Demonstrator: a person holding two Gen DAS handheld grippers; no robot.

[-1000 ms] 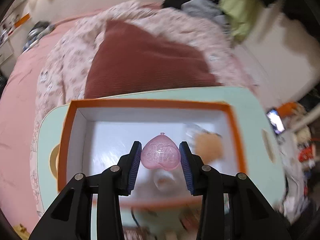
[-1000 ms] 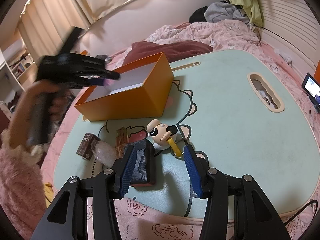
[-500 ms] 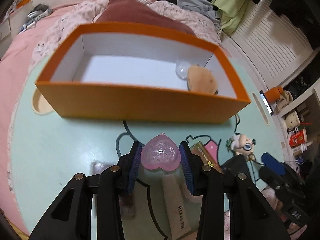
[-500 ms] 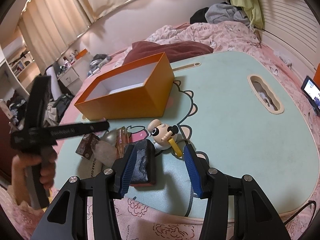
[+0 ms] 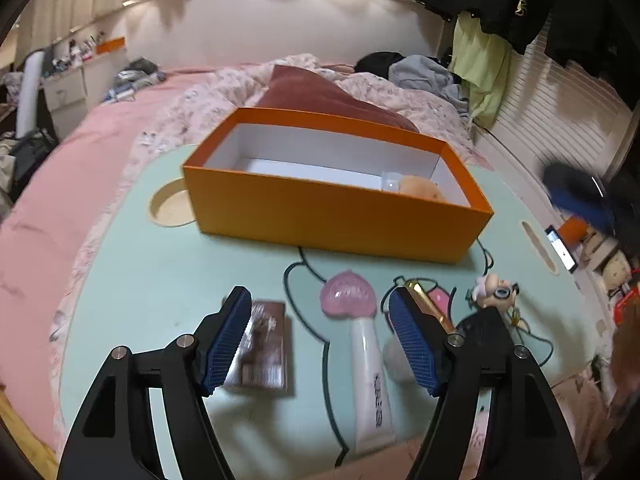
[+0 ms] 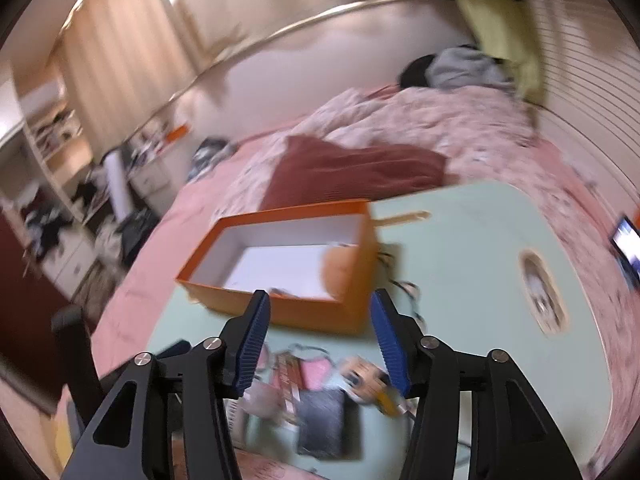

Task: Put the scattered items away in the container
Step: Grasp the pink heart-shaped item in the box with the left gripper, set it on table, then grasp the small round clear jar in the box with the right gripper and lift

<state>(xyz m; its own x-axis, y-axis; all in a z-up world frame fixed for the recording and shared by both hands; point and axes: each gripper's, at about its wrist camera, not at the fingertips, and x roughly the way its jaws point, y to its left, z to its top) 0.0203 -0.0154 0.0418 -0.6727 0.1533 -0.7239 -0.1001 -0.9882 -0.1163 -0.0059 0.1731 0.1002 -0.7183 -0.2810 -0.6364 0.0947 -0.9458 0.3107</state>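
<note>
The orange box [image 5: 336, 220] stands on the mint lap table [image 5: 160, 264], with a tan plush [image 5: 418, 186] and a clear ball in its right end. My left gripper [image 5: 320, 340] is open and empty above the table. Between and around its fingers lie a pink heart-capped white tube [image 5: 362, 344], a brown packet [image 5: 264, 348] and a gold-red bar [image 5: 430, 304]. A small figurine [image 5: 494, 292] stands to the right. My right gripper [image 6: 318, 344] is open and empty, raised above a dark block [image 6: 322, 420], the figurine [image 6: 366, 380] and the box [image 6: 320, 308].
The table rests on a pink bed with a maroon pillow [image 5: 320, 92] behind the box. The table has a round cup recess [image 5: 170, 208] at the left and a slot [image 5: 538, 248] at the right. A phone [image 5: 560, 248] lies beyond the right edge.
My left gripper carried the pink heart from over the box back to the table, opened and let it go. My right gripper lifted off the dark block and swung up toward the box.
</note>
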